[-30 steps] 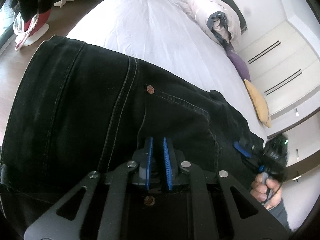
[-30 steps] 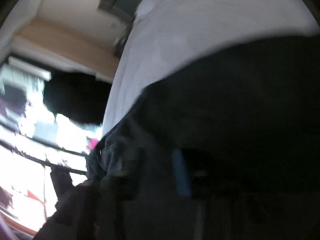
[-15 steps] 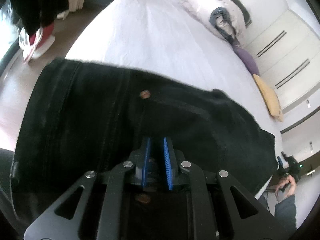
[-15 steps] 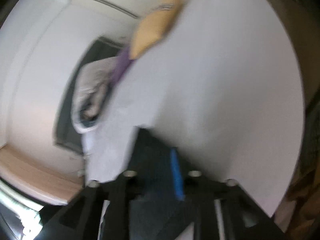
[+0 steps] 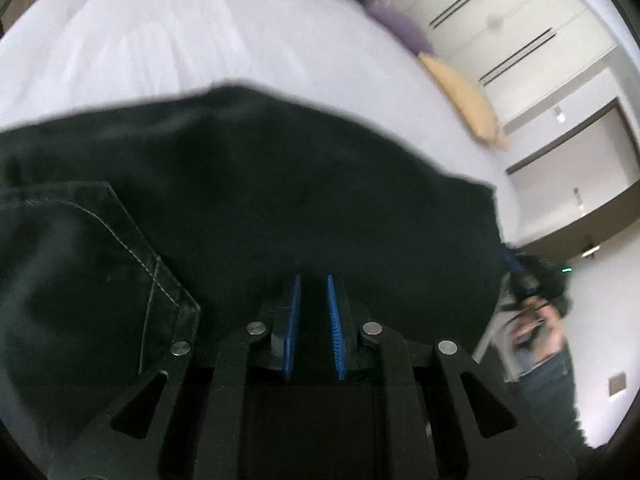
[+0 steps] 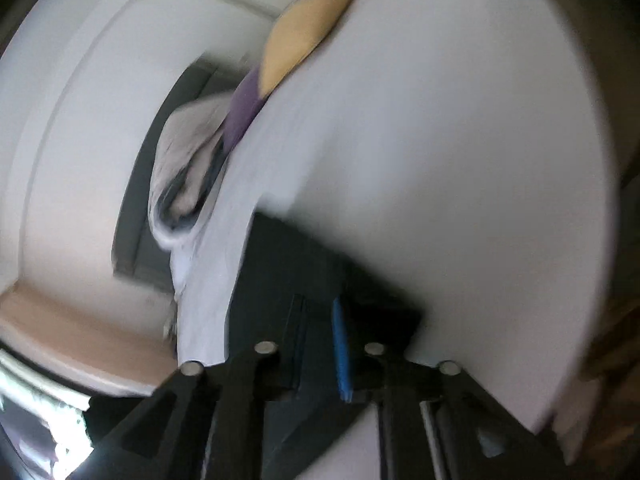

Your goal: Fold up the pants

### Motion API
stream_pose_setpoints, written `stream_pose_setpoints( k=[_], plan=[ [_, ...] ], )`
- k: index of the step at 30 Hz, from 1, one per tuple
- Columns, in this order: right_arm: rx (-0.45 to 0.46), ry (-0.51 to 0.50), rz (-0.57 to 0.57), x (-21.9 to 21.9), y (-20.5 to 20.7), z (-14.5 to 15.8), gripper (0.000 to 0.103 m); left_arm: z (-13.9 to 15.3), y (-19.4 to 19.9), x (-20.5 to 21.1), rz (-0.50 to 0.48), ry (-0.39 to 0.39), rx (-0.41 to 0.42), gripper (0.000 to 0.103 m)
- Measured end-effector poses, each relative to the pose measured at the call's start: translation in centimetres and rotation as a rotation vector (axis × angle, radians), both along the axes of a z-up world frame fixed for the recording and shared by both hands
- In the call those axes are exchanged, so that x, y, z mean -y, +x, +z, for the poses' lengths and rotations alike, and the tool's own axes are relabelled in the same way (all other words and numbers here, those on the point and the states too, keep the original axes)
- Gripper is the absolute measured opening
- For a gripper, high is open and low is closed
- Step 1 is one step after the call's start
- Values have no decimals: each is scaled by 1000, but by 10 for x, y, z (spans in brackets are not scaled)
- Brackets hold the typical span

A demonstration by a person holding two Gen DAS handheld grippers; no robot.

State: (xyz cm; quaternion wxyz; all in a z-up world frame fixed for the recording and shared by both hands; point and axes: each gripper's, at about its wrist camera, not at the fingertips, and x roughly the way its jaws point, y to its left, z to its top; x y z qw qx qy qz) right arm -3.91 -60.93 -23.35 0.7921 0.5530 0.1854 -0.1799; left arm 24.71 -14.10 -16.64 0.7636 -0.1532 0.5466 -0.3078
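— Pants [image 5: 240, 184], black, spread wide on white bed [image 5: 192, 28]. Back pocket [image 5: 92, 256] with pale stitching over on left side.

— And left gripper [image 5: 313, 326]?

— Blue pads [image 5: 294, 320] close together, small gap between. Dark cloth right there in that gap, so seems clamped on pants.

— Right gripper [image 6: 320, 344]?

— Blurry. One blue pad [image 6: 342, 354] easy to spot, other one dark. Black cloth [image 6: 304, 264] bunched between and around them. Looks like pinching pants too, at one corner near bed edge.

— Seen from left side as well?

— Yes, far right, past end of pants: blurred hand [image 5: 536, 328] with right gripper up against cloth edge.

— Anything else on bed?

— Yellow pillow [image 5: 464, 100] and purple pillow [image 5: 400, 28] along far side. Rolled-up bedding [image 6: 188, 176], grey and white, next to purple one. White closet doors [image 5: 512, 24] behind.

— Pants flat?

— Flat in middle, mostly. Too fuzzy at ends to tell.
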Motion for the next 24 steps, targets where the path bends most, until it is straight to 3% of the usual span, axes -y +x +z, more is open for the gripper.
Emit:
stream_pose_setpoints(
  k=[1, 2, 3, 5, 8, 11, 17, 18, 20, 22, 24],
  plan=[
    [2, -6, -34, 18, -7, 10, 28, -4, 1, -8, 21, -54, -17, 14],
    [-7, -18, -81, 20, -24, 19, 56, -4, 1, -14, 37, -73, -31, 14],
    [9, -11, -95, 25, -41, 22, 64, -4, 0, -21, 52, -85, -38, 14],
    [65, 31, -61, 21, -56, 23, 64, -5, -1, -37, 91, -101, -42, 14],
    [52, 75, -21, 22, -63, 4, 64, -10, 1, -51, 130, -145, -67, 14],
    [58, 135, -22, 21, -66, -18, 64, -9, 0, -50, 140, -134, -62, 14],
    [68, 125, -10, 30, -61, -12, 65, -9, -3, -51, 151, -143, -70, 16],
    [75, 135, -7, 29, -60, -11, 65, -8, -4, -51, 148, -152, -71, 22],
    [95, 140, 10, 28, -44, -8, 63, -6, -8, -57, 134, -187, -64, 44],
    [72, 130, 35, 26, -36, -9, 63, 1, -10, -52, 117, -226, -44, 75],
    [57, 142, 34, 28, -25, -12, 63, 6, -11, -48, 114, -219, -22, 80]
  ],
)
